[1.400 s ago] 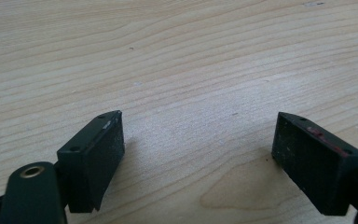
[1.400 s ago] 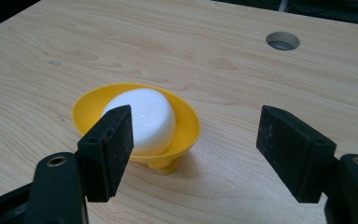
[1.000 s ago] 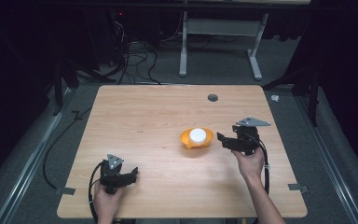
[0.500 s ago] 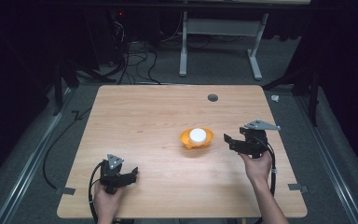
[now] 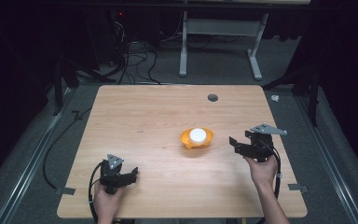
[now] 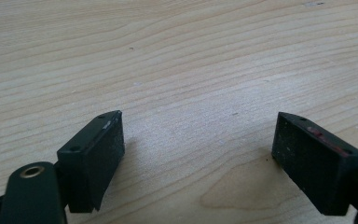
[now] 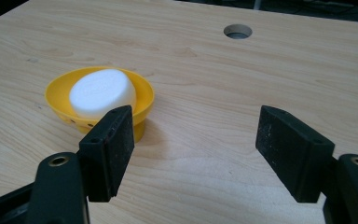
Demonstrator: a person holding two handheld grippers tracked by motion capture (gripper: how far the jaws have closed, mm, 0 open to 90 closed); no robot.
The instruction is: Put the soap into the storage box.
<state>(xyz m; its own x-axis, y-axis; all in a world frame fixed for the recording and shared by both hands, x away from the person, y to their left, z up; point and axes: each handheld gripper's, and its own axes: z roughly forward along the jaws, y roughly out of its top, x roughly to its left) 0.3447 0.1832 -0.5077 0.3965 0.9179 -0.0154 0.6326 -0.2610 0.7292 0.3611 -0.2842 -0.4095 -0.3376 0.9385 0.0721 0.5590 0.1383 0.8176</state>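
1. A pale wooden surface (image 5: 158, 116) is seen from above, taking up the middle of the scene, with dark floor around it and a white frame leg (image 5: 182, 51) standing beyond its far edge.
2. The right claw (image 5: 234, 144) is held in the person's right hand (image 5: 261, 170) toward the right edge of the surface, about midway between near and far. It is pointed left toward the bowl. In the right gripper view the right claw (image 7: 196, 140) is shown with its jaws set wide apart and only bare wood between them; nothing is gripped.
3. The left claw (image 5: 133, 175) is held in the left hand (image 5: 105, 198) near the near-left corner, low over the wood and pointed right. In the left gripper view the left claw (image 6: 198, 154) is likewise spread wide, with only wood grain seen between the jaws.
4. An orange-yellow bowl (image 5: 186, 140) is set on the surface right of centre, left of the right claw and apart from it. In the right gripper view the bowl (image 7: 56, 100) is seen beyond the tip of one jaw, outside the gap; whether the two touch cannot be told there.
5. A white oval block (image 5: 197, 135) is lying inside the bowl, its top raised above the rim (image 7: 101, 91).
6. A small round hole (image 5: 212, 97) is cut into the surface at the far side, beyond the bowl (image 7: 237, 31).
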